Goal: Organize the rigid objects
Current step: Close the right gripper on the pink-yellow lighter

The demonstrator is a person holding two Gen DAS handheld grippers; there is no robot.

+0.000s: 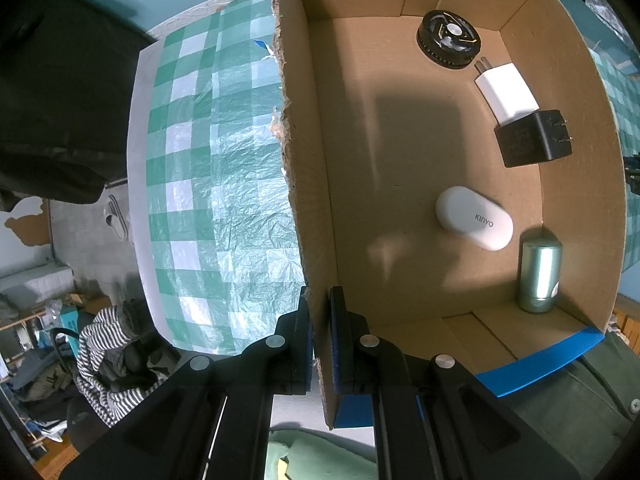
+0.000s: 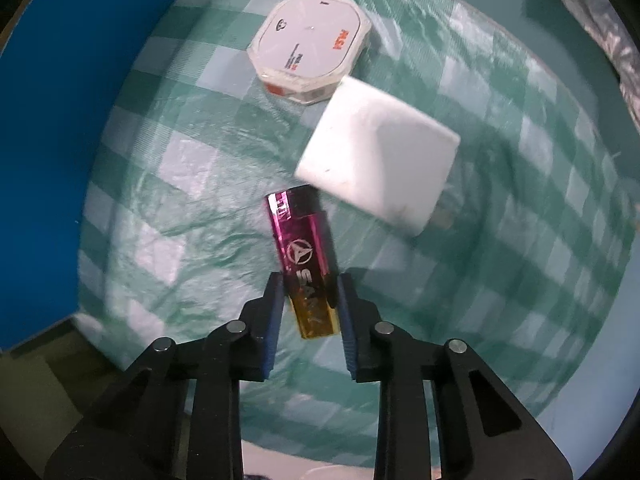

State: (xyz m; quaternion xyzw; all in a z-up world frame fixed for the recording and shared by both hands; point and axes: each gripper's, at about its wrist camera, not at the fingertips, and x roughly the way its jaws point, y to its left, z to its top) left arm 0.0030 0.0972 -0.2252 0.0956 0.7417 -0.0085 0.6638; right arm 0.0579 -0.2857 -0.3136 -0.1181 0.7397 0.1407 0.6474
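The left gripper (image 1: 320,344) clamps the box (image 1: 308,200) wall. The right gripper (image 2: 309,312) grips the lighter (image 2: 306,260); carry it level, clearing the rim.

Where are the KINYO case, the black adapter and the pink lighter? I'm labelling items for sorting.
KINYO case (image 1: 474,223): left wrist view, middle of its white lid.
Black adapter (image 1: 528,140): left wrist view, its top face.
Pink lighter (image 2: 306,258): right wrist view, the logo on its body.

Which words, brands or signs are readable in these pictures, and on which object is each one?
"KINYO": on the white oval case in the cardboard box.
"SA…", the rest blurred, with a triangle emblem: on the pink-gold lighter.
Orange and black print on the octagonal white case: too blurred to read.
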